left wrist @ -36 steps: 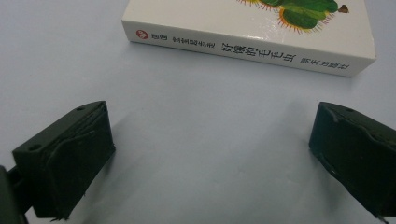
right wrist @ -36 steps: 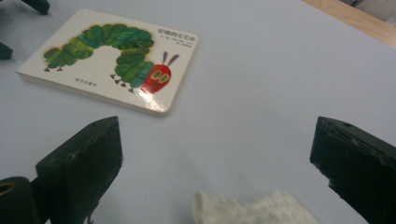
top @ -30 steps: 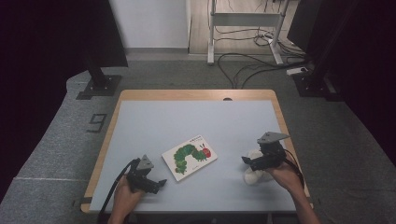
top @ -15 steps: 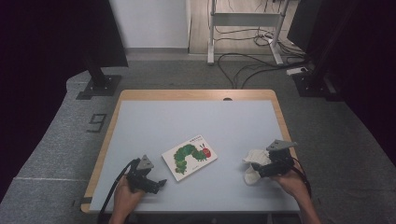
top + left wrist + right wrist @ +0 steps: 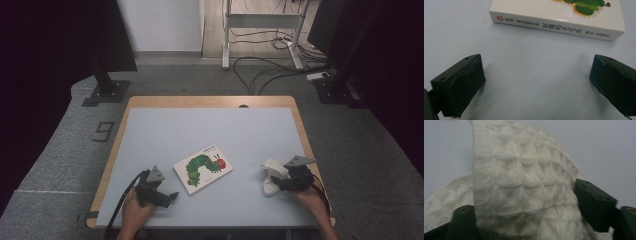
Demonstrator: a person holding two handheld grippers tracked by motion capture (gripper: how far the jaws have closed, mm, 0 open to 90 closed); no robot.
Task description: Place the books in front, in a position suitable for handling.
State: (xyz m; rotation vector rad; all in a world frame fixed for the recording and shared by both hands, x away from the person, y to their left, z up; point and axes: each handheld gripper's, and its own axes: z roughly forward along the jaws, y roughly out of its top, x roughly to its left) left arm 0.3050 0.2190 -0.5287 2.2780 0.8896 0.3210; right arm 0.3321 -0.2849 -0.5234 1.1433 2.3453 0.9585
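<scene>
Right gripper (image 5: 524, 220) fingers (image 5: 594, 205) have just been closing and now clamp a bunched cream waffle-weave cloth (image 5: 524, 185), which sits near the worktop's (image 5: 210, 130) right edge toward the front right corner; the cloth's lower folds are cut off and it is blurred up close. Left gripper (image 5: 536, 82) fingers (image 5: 461, 85) stand wide apart over bare worktop near the front left, just short of the spine of a white caterpillar picture book (image 5: 556, 25), its cover cropped at the top.
</scene>
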